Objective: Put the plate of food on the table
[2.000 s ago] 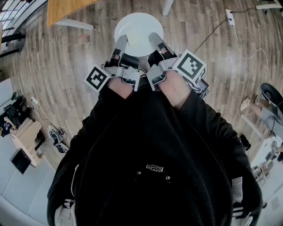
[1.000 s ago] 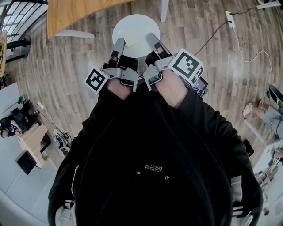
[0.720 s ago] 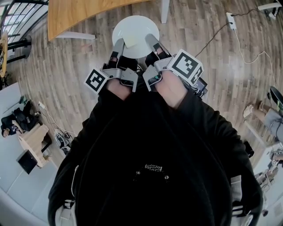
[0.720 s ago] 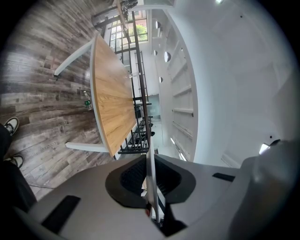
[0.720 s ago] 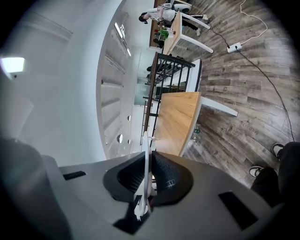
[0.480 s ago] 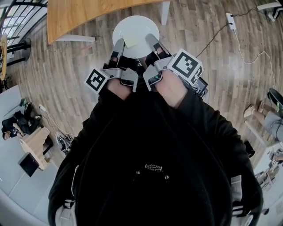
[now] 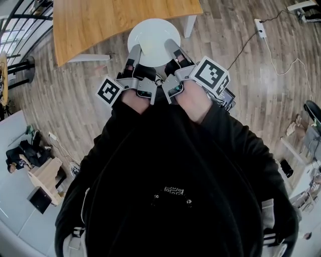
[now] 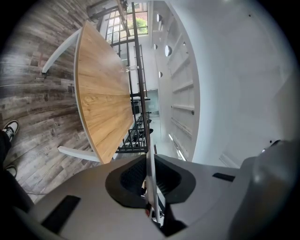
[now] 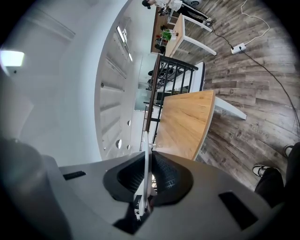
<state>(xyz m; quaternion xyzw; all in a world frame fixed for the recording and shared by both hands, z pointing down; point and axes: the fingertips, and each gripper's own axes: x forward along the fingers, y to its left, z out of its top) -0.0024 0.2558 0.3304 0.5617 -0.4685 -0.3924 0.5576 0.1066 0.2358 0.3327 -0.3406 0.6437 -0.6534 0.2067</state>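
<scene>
Two grippers share one load: the white plate (image 7: 153,32) hangs level in the air ahead of the person's black top (image 7: 170,175). It is pinched at its near rim from both sides, which I judge is the surest way to keep a wide, flat dish from tipping while it is carried. The left gripper (image 7: 134,51) takes the near-left of the rim and the right gripper (image 7: 173,47) the near-right. In each gripper view the jaws stand almost together, with only the thin white rim edge-on between the dark pads (image 8: 133,176), which press on it. Whatever lies on the plate is too pale to make out from above. The plate rests on nothing but the jaws. In the head view its far rim laps across the near edge of the table (image 7: 100,22), close to the near right corner, where a white leg (image 7: 189,25) drops to the floor. I cannot tell whether it is already above the wood or just short of it. The near part of the tabletop shows bare, pale wood, so there looks to be room to lower the plate just inside that edge. Around the table spreads a grey-brown plank floor (image 7: 65,95). A black railing (image 7: 15,15) stands off beyond the table's left edge, and a white power strip (image 7: 259,22) lies well apart to the right, trailing a thin cable (image 7: 275,56).
</scene>
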